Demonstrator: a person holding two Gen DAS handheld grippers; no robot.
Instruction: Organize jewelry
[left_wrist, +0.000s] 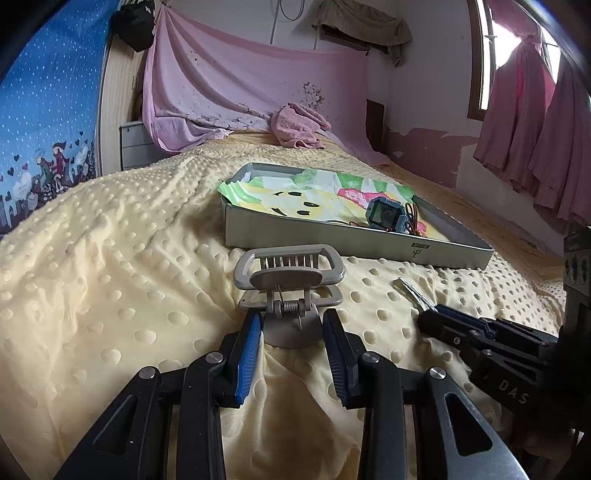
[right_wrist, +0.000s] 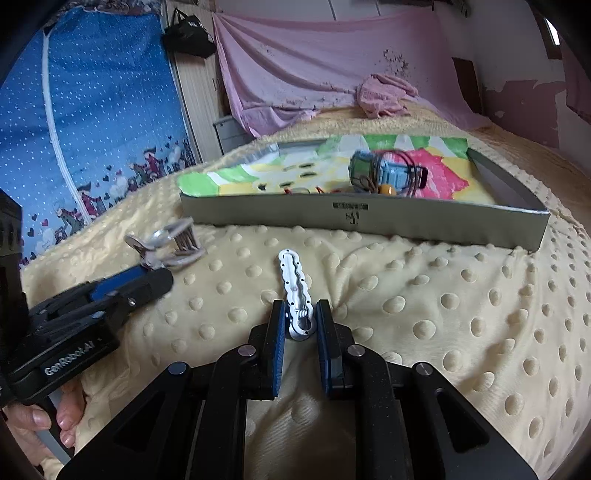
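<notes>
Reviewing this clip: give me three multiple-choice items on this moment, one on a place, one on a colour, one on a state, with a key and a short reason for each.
1. Where is the blue watch?
A. inside the grey tray
B. on the blanket beside the tray
C. in the left gripper

2. What colour is the wavy clip in the right gripper?
A. pink
B. white
C. black

3. How does the left gripper stand on the claw clip?
A. wide open, well clear of it
B. closed on the clip's handle end
C. lying on the blanket, empty

Key:
1 A: the blue watch lies within the walls of the grey tray.
2 B: the wavy clip in the right gripper is white.
3 B: the left gripper pads press the claw clip at its handle.
</notes>
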